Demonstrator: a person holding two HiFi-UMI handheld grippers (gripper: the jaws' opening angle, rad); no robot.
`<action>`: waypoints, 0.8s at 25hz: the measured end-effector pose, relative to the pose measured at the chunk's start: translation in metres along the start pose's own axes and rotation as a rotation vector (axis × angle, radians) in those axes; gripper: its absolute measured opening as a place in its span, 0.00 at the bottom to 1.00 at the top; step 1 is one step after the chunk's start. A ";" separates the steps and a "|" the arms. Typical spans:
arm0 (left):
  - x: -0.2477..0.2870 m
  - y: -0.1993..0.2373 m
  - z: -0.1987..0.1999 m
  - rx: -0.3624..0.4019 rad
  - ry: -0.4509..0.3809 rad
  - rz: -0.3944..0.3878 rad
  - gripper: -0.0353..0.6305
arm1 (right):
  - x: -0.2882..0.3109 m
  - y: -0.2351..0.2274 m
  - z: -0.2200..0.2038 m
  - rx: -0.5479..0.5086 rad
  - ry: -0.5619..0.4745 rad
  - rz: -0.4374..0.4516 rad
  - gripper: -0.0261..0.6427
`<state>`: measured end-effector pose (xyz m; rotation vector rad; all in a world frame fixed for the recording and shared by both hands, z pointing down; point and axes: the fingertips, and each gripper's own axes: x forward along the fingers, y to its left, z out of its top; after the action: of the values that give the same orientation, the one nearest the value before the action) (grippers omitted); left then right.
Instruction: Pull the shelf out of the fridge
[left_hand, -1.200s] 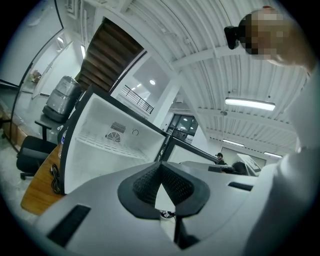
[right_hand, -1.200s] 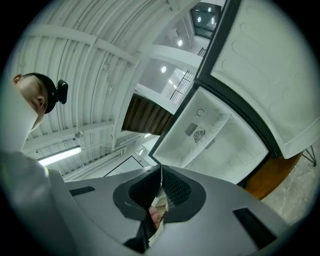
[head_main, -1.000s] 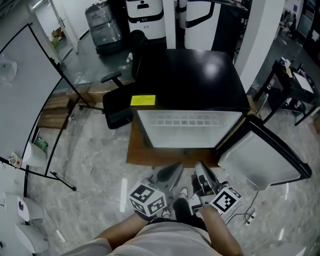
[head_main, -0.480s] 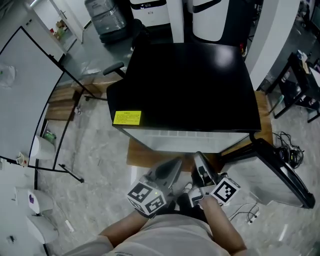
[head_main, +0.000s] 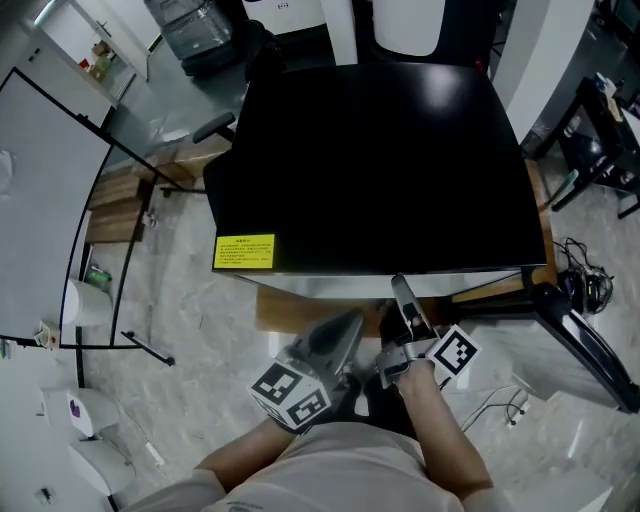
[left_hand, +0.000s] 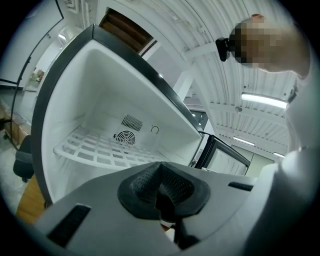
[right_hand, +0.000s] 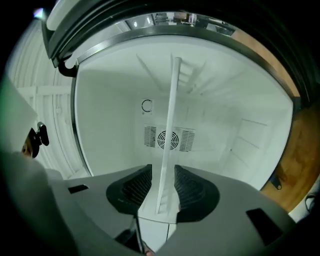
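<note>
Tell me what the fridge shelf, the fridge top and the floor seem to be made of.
Shelf: likely moulded plastic, white and matte, judging by its thick slotted grid.
Fridge top: glossy black, painted metal or plastic, unclear which; it reflects light.
Floor: polished stone or stone-look tile, with grey veining and sheen.

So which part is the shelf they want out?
Look inside the open black fridge. The shelf is the flat white grid running wall to wall, in front of the round fan vent. Unlike the smooth walls around it, it is open lattice.
</note>
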<state>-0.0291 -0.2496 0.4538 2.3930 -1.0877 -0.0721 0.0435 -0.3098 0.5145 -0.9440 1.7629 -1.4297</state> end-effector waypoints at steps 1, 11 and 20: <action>-0.001 0.002 -0.001 -0.003 0.004 -0.002 0.06 | 0.003 -0.003 0.000 0.016 -0.012 -0.002 0.22; -0.003 0.013 -0.003 -0.018 0.019 -0.034 0.06 | 0.031 -0.017 0.009 0.089 -0.077 0.016 0.22; -0.005 0.018 -0.003 -0.024 0.027 -0.033 0.06 | 0.042 -0.012 0.017 0.125 -0.120 0.068 0.11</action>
<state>-0.0439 -0.2548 0.4640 2.3837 -1.0296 -0.0632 0.0373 -0.3558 0.5213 -0.8766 1.5843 -1.3933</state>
